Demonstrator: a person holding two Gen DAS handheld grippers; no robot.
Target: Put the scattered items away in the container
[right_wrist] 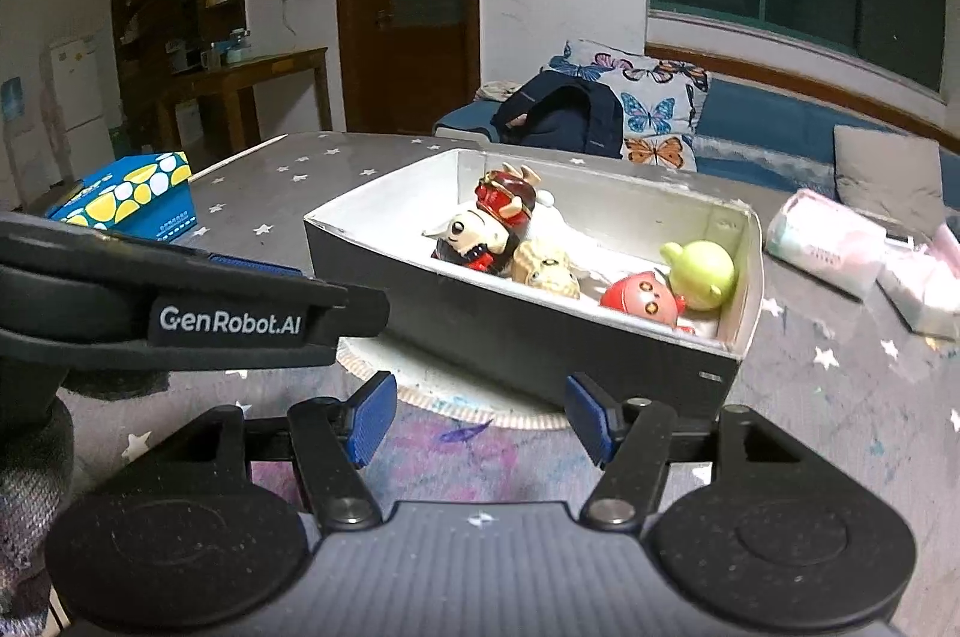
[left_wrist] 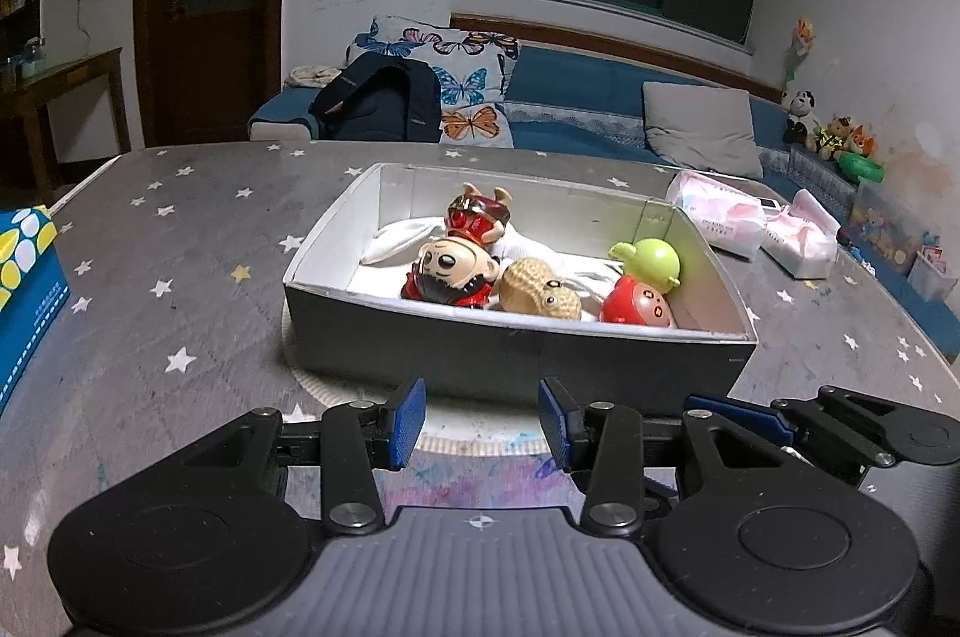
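Both grippers were empty and hanging just in front of the box — left gripper spread wide, right gripper the same, jaws apart with nothing between them. All five toys sat inside the box on the star-print table: red horned figure, big-eyed head, peanut, red round toy, green one — packed close together.
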